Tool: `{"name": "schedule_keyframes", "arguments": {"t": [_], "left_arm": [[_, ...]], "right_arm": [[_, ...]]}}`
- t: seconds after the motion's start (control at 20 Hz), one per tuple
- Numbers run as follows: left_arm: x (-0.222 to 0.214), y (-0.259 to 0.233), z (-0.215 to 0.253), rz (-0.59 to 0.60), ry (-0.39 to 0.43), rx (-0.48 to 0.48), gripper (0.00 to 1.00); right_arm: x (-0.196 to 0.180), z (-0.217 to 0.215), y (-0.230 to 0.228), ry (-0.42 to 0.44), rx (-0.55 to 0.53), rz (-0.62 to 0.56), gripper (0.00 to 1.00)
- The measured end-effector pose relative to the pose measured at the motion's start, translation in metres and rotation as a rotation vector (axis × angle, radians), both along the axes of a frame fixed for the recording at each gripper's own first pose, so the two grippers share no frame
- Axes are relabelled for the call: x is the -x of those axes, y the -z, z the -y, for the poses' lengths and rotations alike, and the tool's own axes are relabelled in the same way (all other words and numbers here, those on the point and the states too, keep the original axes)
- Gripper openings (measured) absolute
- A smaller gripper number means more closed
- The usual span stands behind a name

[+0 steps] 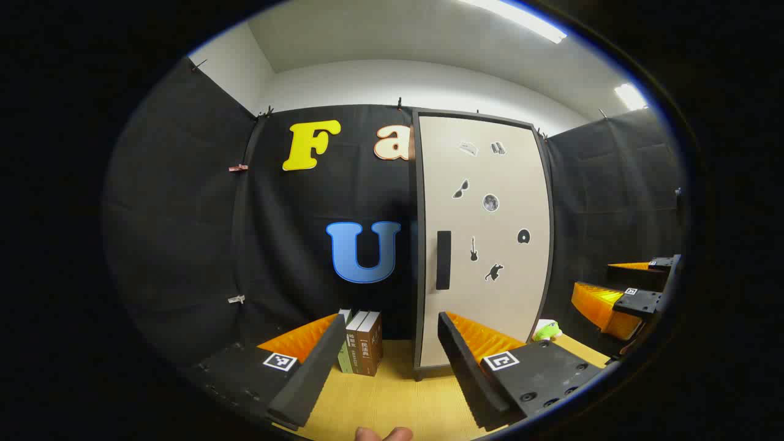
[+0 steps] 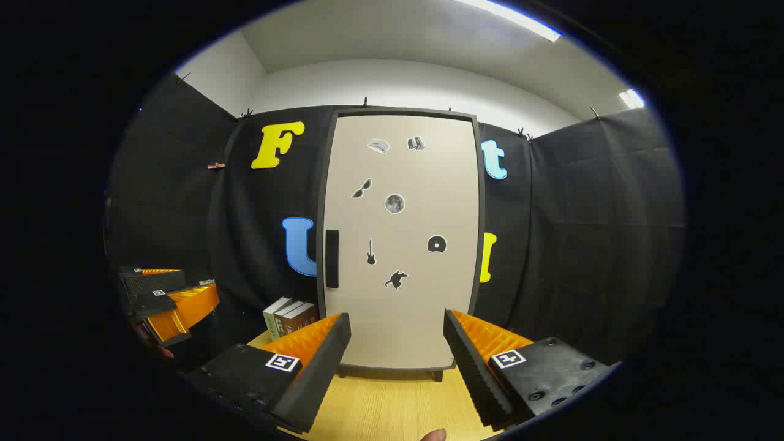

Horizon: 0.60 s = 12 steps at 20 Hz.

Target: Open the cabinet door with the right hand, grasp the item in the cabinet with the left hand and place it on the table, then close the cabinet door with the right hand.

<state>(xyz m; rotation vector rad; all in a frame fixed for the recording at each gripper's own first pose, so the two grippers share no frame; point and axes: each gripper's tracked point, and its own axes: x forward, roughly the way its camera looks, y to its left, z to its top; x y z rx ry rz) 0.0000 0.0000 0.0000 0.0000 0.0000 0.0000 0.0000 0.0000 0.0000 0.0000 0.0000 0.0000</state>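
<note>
Left hand-held gripper (image 1: 386, 361) spread wide, holding nothing, above wooden surface (image 1: 392, 398). Right hand-held gripper (image 2: 398, 361) likewise wide, nothing between fingers, aimed square at cabinet. Books (image 1: 361, 343) upright on surface, just left of cabinet. Small green toy (image 1: 547, 331) on surface right of cabinet. Cabinet door (image 2: 401, 245) shut, dark handle (image 2: 332, 258) at left edge, stickers on front. Item inside hidden.
</note>
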Motion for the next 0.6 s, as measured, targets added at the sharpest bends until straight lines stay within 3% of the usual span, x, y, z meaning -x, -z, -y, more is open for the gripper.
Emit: {"name": "schedule_keyframes", "arguments": {"t": [0.6], "left_arm": [[-0.011,0.002,-0.006,0.008,0.013,0.0,0.94]], "right_arm": [[-0.008,-0.003,0.005,0.011,0.0,-0.006,0.98]]}}
